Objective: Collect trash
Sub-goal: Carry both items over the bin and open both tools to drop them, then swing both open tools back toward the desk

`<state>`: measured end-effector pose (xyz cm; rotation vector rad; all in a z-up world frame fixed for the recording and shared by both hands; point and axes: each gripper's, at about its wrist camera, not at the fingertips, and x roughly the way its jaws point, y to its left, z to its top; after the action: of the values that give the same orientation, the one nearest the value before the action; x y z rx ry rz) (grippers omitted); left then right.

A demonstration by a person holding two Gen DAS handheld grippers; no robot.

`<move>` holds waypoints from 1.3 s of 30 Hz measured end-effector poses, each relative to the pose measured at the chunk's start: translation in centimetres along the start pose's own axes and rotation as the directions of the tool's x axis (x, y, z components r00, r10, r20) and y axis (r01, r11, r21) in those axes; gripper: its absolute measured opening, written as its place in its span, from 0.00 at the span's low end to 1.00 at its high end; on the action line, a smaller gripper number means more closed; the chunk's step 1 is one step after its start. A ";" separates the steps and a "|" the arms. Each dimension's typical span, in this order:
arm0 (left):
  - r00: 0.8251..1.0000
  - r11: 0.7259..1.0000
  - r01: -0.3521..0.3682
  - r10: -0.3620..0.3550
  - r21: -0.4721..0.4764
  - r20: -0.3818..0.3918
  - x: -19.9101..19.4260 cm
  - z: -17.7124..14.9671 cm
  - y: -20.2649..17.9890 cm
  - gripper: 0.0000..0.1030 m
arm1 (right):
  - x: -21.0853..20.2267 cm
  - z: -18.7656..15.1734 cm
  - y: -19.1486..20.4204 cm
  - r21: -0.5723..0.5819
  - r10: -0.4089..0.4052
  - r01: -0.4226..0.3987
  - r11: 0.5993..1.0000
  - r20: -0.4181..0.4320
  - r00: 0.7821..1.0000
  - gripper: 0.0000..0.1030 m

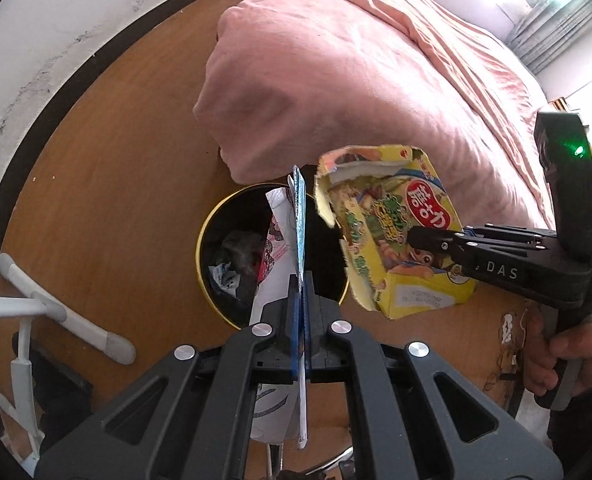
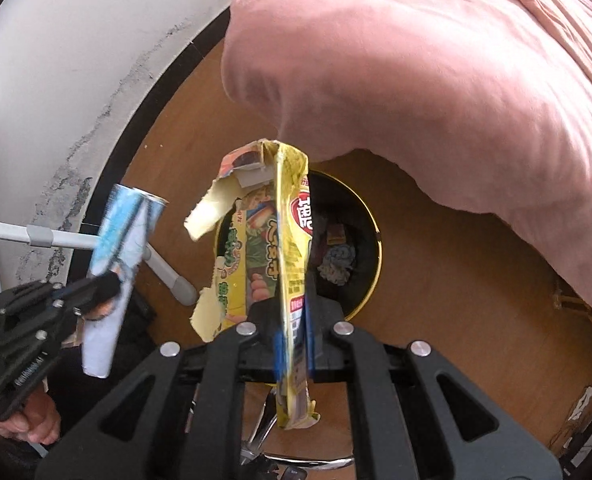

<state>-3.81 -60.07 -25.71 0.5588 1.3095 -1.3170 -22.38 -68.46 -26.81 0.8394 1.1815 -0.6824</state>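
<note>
My left gripper is shut on a flat blue-and-white wrapper, held edge-on above a black trash bin with a gold rim. The bin holds crumpled trash. My right gripper is shut on a torn yellow snack box, held above the same bin. In the left wrist view the right gripper and the yellow box hang right of the bin. In the right wrist view the left gripper holds the wrapper left of the bin.
A bed with a pink cover overhangs the far side of the bin. The floor is brown wood. A white metal rack leg lies left of the bin. A white wall with a dark baseboard is on the left.
</note>
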 end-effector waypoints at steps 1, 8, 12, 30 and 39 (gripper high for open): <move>1.000 1.000 -0.001 0.001 0.002 0.000 0.1 0.1 -0.2 0.00 | -0.1 0.0 0.1 0.000 0.002 -0.002 1.000 0.001 1.000 0.08; 1.000 1.000 0.005 -0.005 0.022 -0.005 0.1 0.3 -0.9 0.11 | -2.7 0.2 0.3 0.005 0.012 -0.013 1.000 0.089 0.996 0.75; 1.000 1.000 0.014 -0.014 0.007 0.028 -0.8 0.5 -1.2 0.58 | -4.6 0.2 0.0 0.032 0.030 -0.034 0.999 0.112 0.993 0.75; 0.926 0.979 -0.204 0.197 -0.009 0.322 -23.1 -5.3 -1.6 0.87 | -18.8 -1.4 11.3 -0.222 0.095 -0.022 0.975 0.323 0.941 0.80; 0.744 0.831 -0.396 0.540 -0.391 0.394 -41.6 -21.6 10.6 0.88 | -21.0 -4.8 34.0 -0.611 0.311 -0.108 0.784 0.236 0.921 0.80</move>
<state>8.12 -22.76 2.03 0.2926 0.8259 -0.7495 -2.06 -45.81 -0.50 0.3007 0.8952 -0.2172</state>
